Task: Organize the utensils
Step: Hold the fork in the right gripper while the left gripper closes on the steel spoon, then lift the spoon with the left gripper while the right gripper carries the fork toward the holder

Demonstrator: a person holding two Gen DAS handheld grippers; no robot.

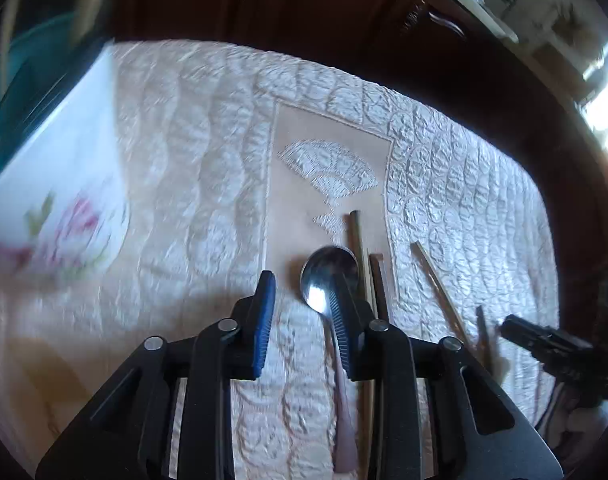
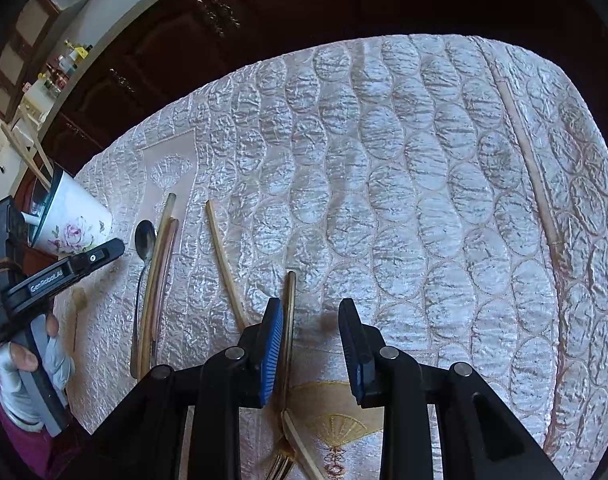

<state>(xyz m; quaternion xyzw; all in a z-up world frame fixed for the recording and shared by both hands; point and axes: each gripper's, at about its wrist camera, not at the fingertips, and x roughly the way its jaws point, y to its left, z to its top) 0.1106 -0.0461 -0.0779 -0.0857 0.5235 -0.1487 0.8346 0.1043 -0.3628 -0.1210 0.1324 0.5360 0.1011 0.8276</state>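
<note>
From the left wrist camera, the left claw [image 1: 304, 300] hangs released over a bench covered by a quilted cream cloth [image 1: 208, 152]. Nothing sits between its blue pads; its right finger [image 1: 342, 320] crosses in front of the spoon [image 1: 324, 280], whose bowl lies just beyond the tips and whose handle runs back toward the camera. Two chopsticks [image 1: 364, 276] lie just right of the spoon, roughly parallel to it. Another chopstick [image 1: 440, 288] lies further right, angled. At the far left stands a blurred white cup with a pink flower [image 1: 64, 200]. The right claw [image 1: 520, 332] enters at the right edge.

From the right wrist camera, the right claw [image 2: 312, 320] stands parted, gripping nothing. A gold fork handle [image 2: 290, 308] lies on the cloth just beside its left pad; whether they touch is unclear. Left of it lie the single chopstick [image 2: 224, 256], the chopstick pair [image 2: 160, 272] and the spoon [image 2: 145, 240]. The flowered cup [image 2: 76, 216] lies tipped at far left, beside the left claw [image 2: 104, 252], held by a gloved hand [image 2: 32, 364].
</note>
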